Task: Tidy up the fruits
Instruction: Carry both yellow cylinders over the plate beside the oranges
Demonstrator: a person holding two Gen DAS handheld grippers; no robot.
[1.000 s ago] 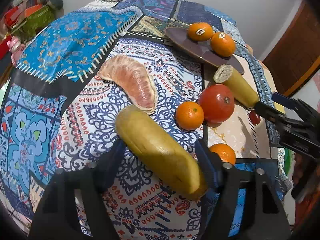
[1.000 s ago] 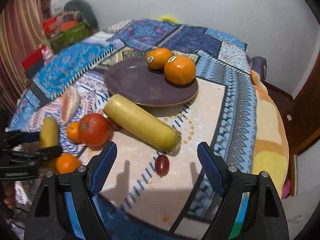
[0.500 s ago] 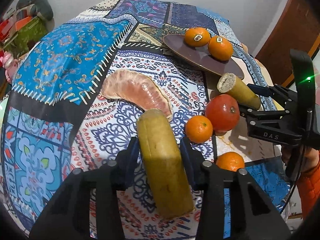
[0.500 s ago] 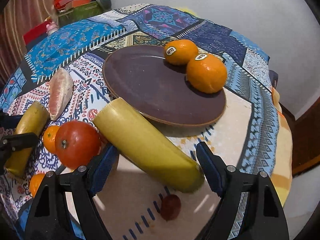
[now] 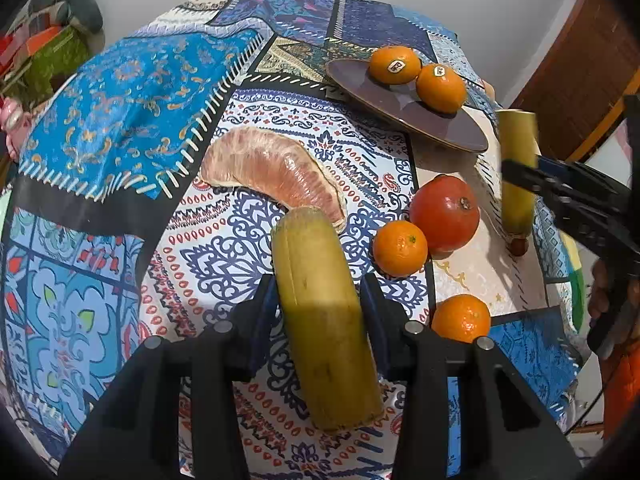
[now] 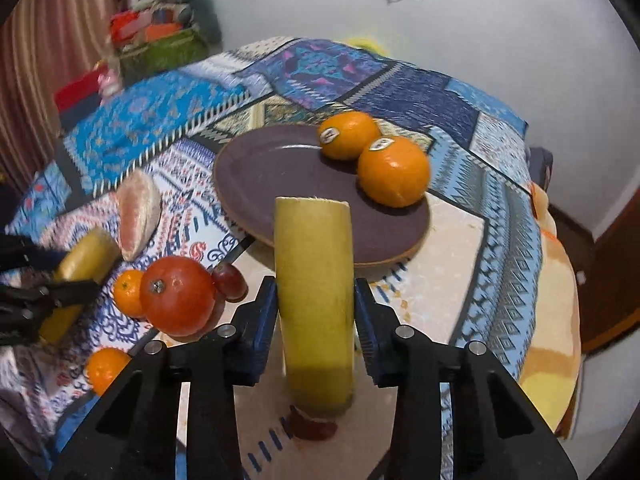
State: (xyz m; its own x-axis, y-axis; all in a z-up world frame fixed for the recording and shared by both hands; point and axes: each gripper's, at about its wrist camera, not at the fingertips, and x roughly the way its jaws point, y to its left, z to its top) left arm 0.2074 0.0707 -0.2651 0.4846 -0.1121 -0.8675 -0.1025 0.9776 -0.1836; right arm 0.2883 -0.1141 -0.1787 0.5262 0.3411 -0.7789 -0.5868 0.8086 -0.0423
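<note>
Oranges [image 6: 374, 160] (seemingly two) on plate [image 6: 280, 176]

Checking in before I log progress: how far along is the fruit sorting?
Done: two stickered oranges sit on the plate. In hand: left gripper and right gripper each clamp a yellow stalk piece. Left: pomelo wedge, tomato, small mandarins, grapes.
</note>
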